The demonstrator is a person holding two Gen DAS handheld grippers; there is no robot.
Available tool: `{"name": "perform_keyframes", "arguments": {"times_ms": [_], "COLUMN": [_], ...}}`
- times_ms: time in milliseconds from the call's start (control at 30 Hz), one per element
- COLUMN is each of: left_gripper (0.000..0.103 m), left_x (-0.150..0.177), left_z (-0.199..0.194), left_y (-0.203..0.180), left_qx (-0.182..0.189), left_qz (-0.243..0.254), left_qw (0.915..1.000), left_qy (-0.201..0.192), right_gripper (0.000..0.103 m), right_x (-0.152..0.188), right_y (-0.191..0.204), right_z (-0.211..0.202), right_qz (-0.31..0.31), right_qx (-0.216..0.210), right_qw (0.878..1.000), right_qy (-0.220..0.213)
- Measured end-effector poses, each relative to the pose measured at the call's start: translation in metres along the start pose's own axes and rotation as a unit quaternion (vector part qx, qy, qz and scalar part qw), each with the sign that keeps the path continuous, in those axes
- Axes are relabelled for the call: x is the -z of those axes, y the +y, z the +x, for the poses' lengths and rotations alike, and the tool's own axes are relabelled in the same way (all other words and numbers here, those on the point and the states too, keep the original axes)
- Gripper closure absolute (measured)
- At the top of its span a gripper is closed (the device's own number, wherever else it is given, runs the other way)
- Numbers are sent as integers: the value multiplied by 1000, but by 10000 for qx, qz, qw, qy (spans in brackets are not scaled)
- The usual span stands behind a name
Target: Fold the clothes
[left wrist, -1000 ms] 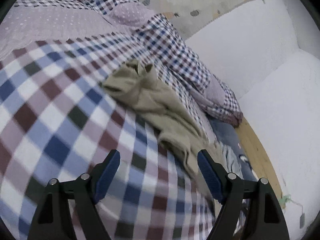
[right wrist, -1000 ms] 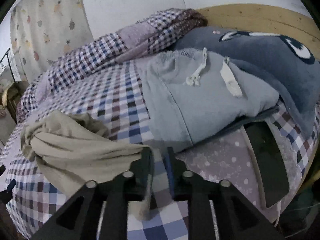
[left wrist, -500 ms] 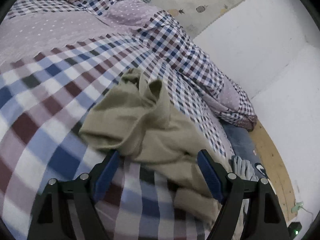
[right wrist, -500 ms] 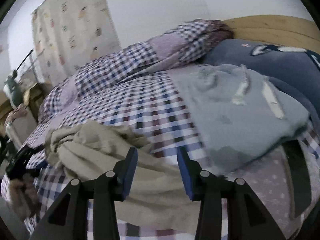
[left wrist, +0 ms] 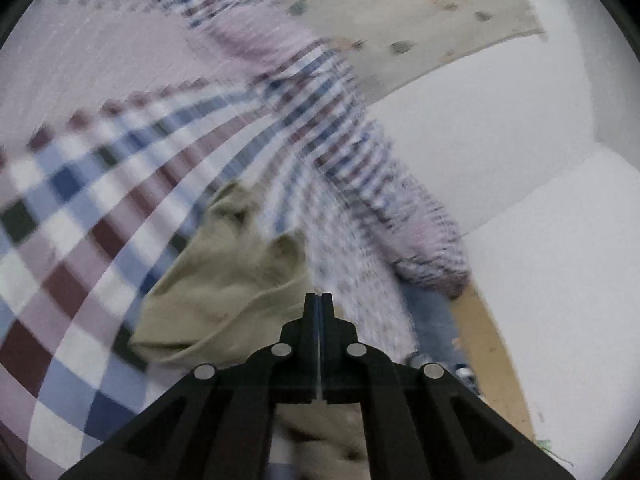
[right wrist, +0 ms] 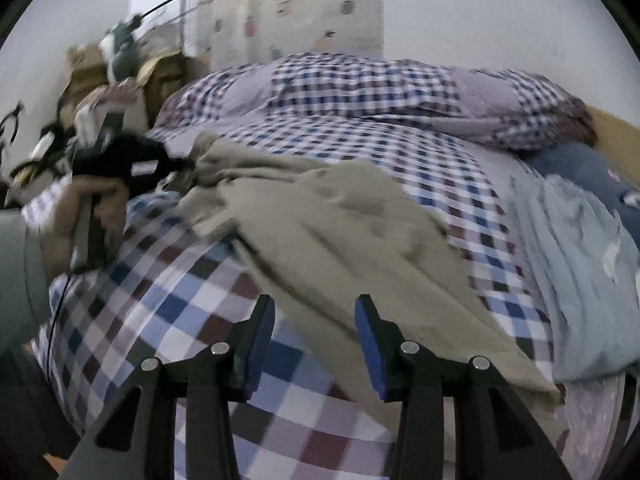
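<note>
Cloth on cloth, matt throughout.
Khaki garment (right wrist: 340,224): soft, matt, creased woven cloth. Checked bedcover (right wrist: 192,304): smooth cotton-like fabric. Grey garment (right wrist: 576,264): fleecy, dull. Headboard (left wrist: 486,344): pale bare wood. Right gripper (right wrist: 315,344): matt black plastic, blue pads (right wrist: 370,344), shiny metal rivets.

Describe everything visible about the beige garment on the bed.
The beige garment is soft, matte cloth, crumpled and unfolded, lying stretched diagonally across the checked bedspread. One bunched end is pinched in the shut left gripper. Its other end trails past the open right gripper, beside a pale blue garment.
</note>
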State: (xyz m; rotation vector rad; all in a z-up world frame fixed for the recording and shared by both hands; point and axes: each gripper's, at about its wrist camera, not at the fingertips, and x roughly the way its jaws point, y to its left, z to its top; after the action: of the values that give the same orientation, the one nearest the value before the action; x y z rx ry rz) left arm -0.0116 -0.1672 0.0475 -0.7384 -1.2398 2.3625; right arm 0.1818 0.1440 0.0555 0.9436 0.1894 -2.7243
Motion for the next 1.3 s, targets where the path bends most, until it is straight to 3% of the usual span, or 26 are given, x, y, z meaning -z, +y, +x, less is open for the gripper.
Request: {"name": "perform_keyframes", "arguments": {"times_ms": [33, 100, 167, 233, 300, 333, 467, 600, 700, 767, 833, 867, 1033, 1200, 1300], "left_gripper": [103, 103, 101, 82, 36, 32, 31, 31, 31, 37, 72, 99, 100, 101, 101], "left_x": [-3, -11, -16, -20, -18, -16, 3, 34, 41, 44, 43, 43, 28, 0, -16], "left_z": [-5, -18, -21, -25, -19, -19, -8, 15, 34, 34, 36, 38, 14, -27, -55], "left_y": [-7, -20, -16, -8, 2, 4, -13, -36, -35, -32, -27, -24, -28, -43, -48], "left_qx": [126, 42, -244, -557, -913, -980, -1234, -1429, -1661, -1643, -1501, -1428, -860, -298, 285], "left_qz": [79, 369, 661, 865, 966, 1054, 2078, 3143, 3220, 3058, 2783, 2643, 2154, 1776, 1391], "left_qw": [9999, 9992, 9975, 9946, 9907, 9892, 9695, 9369, 9284, 9336, 9441, 9490, 9713, 9836, 9885], "left_qy": [-69, -163, -11, 138, 280, 288, 420, 544, 828, 889, 935, 958, 532, -126, -516], "right_gripper": [59, 58, 58, 55, 54, 53, 52, 51, 50, 50, 50, 50, 50, 50, 50], "right_x": [0, 1, 0, -1, -1, -1, -3, -7, -7, -6, -5, -4, -5, -10, -11], "right_y": [7, 14, 21, 28, 35, 39, 46, 51, 54, 57, 57, 57, 55, 52, 54], "right_z": [3, 6, 9, 12, 14, 16, 26, 34, 38, 39, 39, 39, 35, 29, 27], "right_qz": [-84, -139, -174, -223, -282, -311, -348, -234, -154, -158, -161, -153, -67, -18, -53], "right_qx": [5, -24, -69, -112, -129, -130, -162, -216, -290, -304, -307, -309, -272, -197, -131], "right_qw": [10000, 9999, 9998, 9997, 9995, 9994, 9992, 9995, 9994, 9993, 9993, 9993, 9996, 9998, 9998], "right_qy": [10, 19, 14, -1, -10, -11, 55, 90, 137, 152, 158, 158, 82, -93, -169]}}
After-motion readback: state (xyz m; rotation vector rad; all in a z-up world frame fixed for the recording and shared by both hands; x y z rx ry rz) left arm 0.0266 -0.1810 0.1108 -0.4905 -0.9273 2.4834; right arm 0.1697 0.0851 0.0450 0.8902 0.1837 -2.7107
